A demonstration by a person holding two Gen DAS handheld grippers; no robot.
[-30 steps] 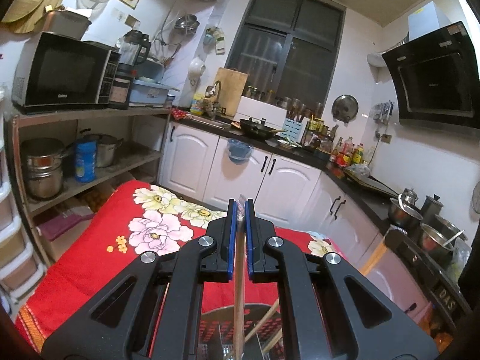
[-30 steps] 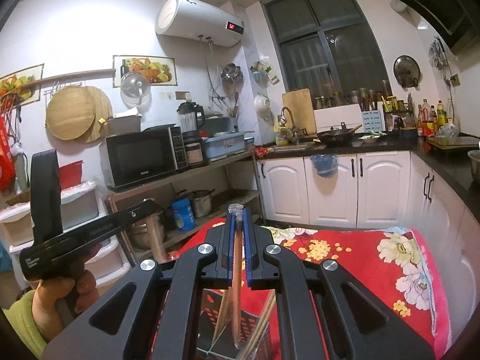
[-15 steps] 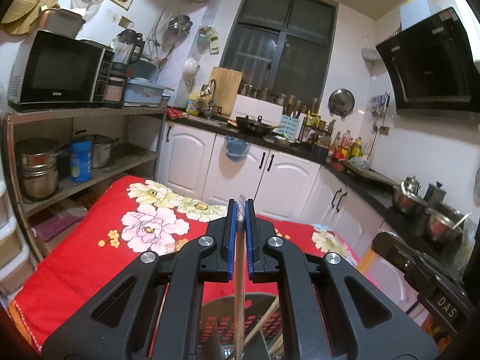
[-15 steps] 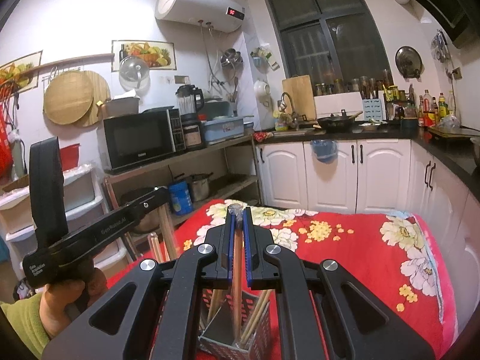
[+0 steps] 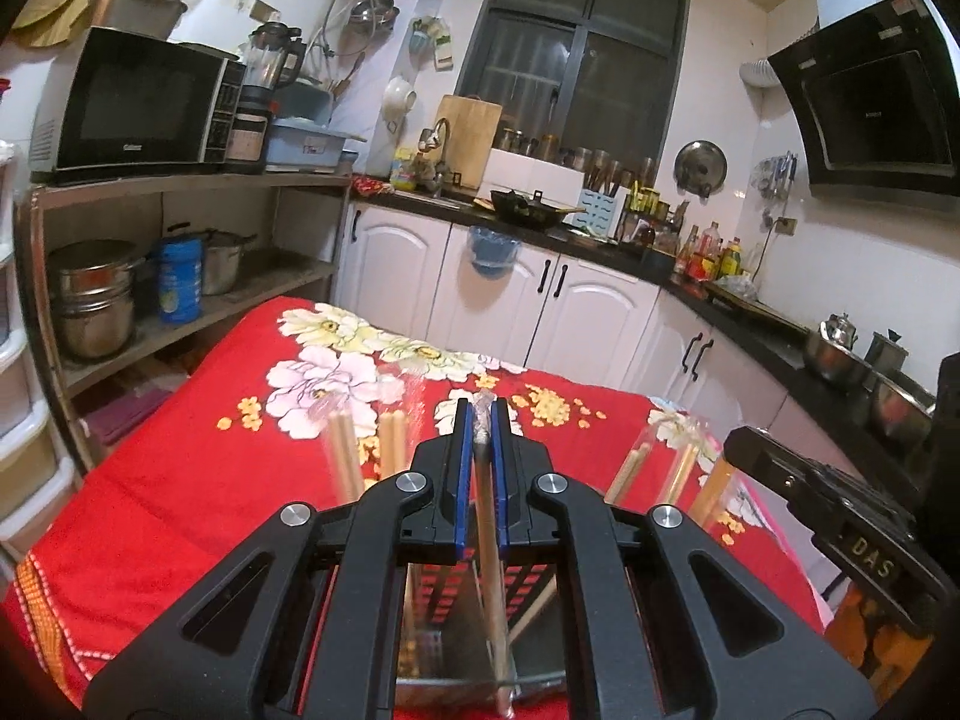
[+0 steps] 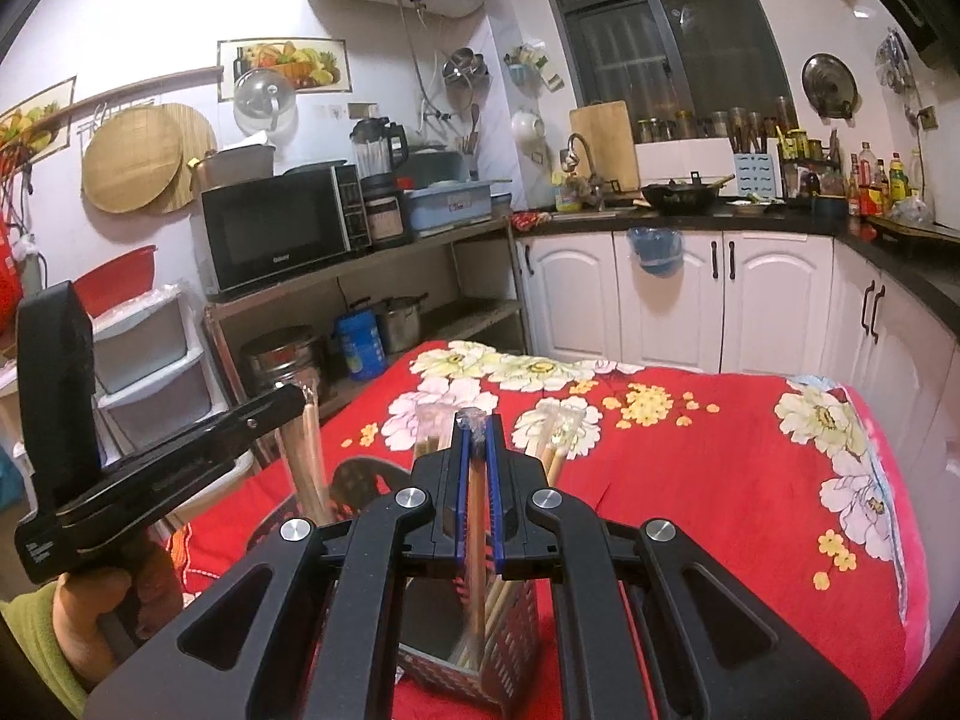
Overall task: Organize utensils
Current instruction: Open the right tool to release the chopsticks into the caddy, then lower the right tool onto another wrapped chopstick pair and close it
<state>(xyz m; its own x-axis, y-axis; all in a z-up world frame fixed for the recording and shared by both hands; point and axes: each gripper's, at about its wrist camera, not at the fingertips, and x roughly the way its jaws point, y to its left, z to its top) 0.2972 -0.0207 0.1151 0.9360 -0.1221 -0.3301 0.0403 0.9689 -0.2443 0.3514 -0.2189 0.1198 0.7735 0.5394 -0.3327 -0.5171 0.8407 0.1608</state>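
Note:
My left gripper (image 5: pixel 480 414) is shut on a plastic-wrapped pair of wooden chopsticks (image 5: pixel 489 516) that hangs down into a perforated utensil holder (image 5: pixel 456 648) below it. My right gripper (image 6: pixel 474 423) is shut on another wrapped pair of chopsticks (image 6: pixel 476 540) standing in the same holder (image 6: pixel 510 630). Several more wrapped chopsticks (image 6: pixel 555 444) stand upright in the holder; they also show in the left wrist view (image 5: pixel 345 462). The left gripper body (image 6: pixel 150 474) shows at the left of the right wrist view, the right gripper body (image 5: pixel 840 534) at the right of the left wrist view.
The holder stands on a table under a red flowered cloth (image 6: pixel 720 480). A shelf with a microwave (image 5: pixel 132 102) and pots (image 5: pixel 90 300) is to the left. White cabinets (image 6: pixel 672 300) and a dark counter run behind and to the right.
Both grippers have lowered with their chopsticks toward the holder. More of the tablecloth and the standing chopsticks have come into view.

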